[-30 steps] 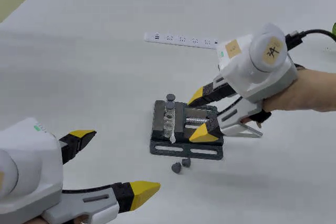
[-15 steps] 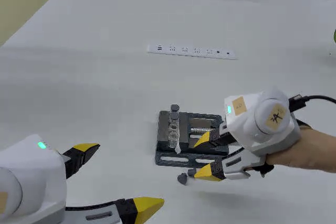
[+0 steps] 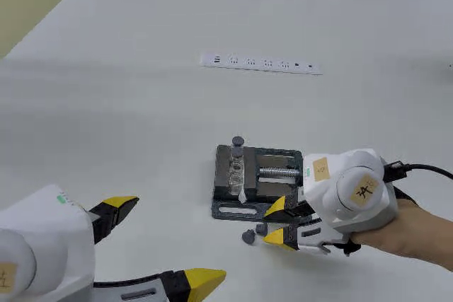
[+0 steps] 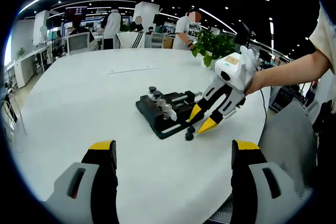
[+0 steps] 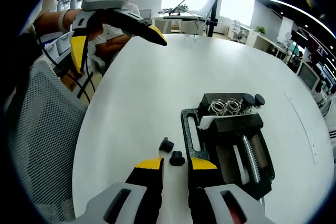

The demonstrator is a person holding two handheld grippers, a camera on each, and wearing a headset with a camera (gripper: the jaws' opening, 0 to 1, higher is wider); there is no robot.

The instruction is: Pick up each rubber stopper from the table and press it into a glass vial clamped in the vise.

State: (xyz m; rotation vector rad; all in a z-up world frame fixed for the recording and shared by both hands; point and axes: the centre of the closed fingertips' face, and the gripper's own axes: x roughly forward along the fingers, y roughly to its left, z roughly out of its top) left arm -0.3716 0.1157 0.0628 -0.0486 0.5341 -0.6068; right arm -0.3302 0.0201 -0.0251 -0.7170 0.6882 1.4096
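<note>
- White table (image 3: 106,68) under everything, bare over most of its far half
- At the near left, left gripper (image 3: 166,242), well apart from the work, fingers spread wide and holding nothing
- At the near right of the work, right gripper (image 3: 269,225) held low over the table, fingers drawn to a narrow gap either side of one loose stopper (image 3: 261,229), by the look of the right gripper view not yet pinching it
- In the middle of the table, dark vise (image 3: 225,210), clamping a row of glass vials (image 3: 236,171) along its left side
- Seen from the right gripper view: fitted stoppers (image 5: 245,99) on the two vials at the far end, open vials (image 5: 226,106) at the near end, two of them
- Just left of the first, second loose stopper (image 3: 248,237), lying on the table close to the vise's near edge
- Judged about halfway: two pressed in, two left to lift and seat, with the third at the point of being picked up
</note>
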